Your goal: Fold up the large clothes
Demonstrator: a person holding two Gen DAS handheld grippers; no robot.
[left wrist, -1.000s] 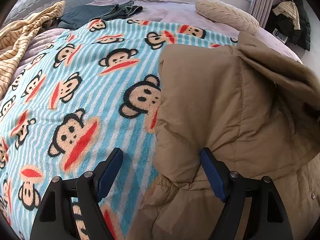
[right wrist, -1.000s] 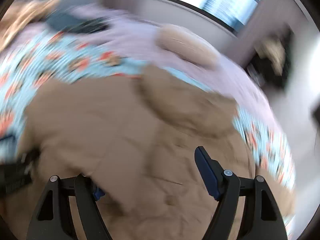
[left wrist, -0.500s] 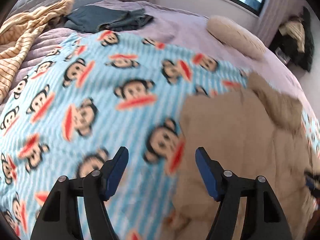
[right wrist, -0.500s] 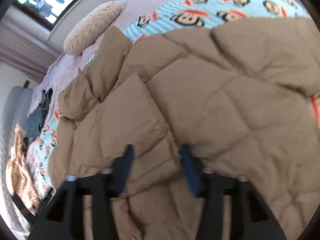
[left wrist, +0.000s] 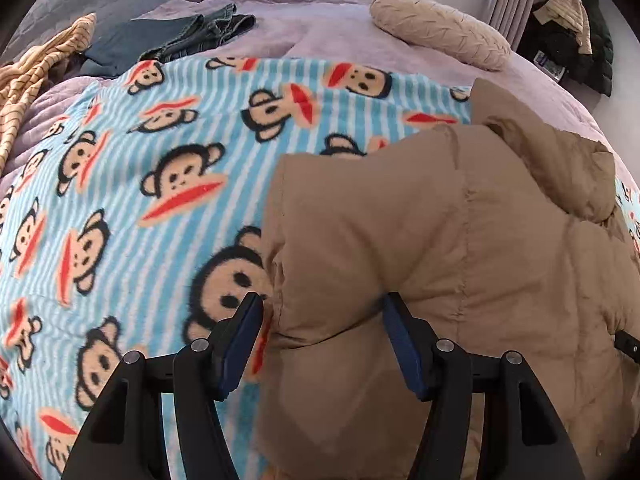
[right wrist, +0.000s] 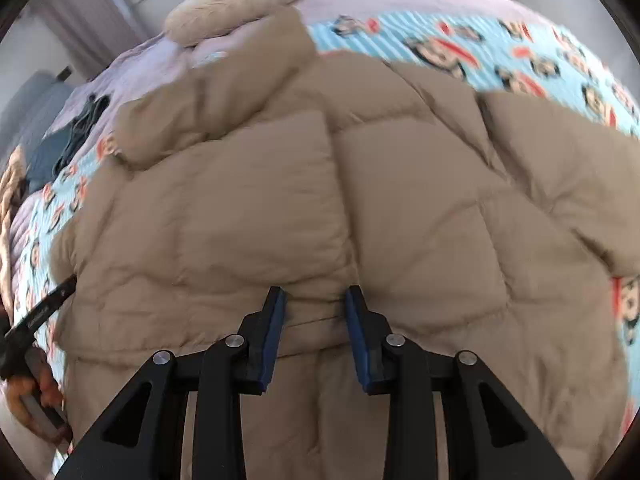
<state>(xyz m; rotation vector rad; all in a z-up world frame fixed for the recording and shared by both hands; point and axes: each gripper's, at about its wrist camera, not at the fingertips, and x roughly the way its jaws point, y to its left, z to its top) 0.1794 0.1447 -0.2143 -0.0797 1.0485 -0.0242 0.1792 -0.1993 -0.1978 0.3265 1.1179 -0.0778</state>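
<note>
A puffy tan quilted jacket [left wrist: 460, 248] lies on a blue striped monkey-print blanket [left wrist: 160, 184] on the bed. In the left wrist view my left gripper [left wrist: 320, 308] straddles the jacket's folded left corner. Its right pad [left wrist: 400, 340] sinks into the fabric, while the left pad [left wrist: 240, 340] stands just off the edge. My right gripper [right wrist: 316, 300] is at the near hem of the jacket [right wrist: 280, 200], and its jaws are closing on a ridge of fabric that fills the gap between them. A black part of the left gripper shows at the right wrist view's left edge.
A cream knitted pillow [left wrist: 440, 28] lies at the far side of the lilac bedspread [left wrist: 320, 24]. Folded dark jeans [left wrist: 172, 36] and a yellow striped garment [left wrist: 36, 72] are at the far left. Dark clothes [left wrist: 576, 32] are heaped past the bed's far right corner.
The left gripper swung away over the blanket, then came back to the jacket's left corner with narrower jaws. The right gripper rolled, dropped to the near hem, and its jaws narrowed onto a fold.
</note>
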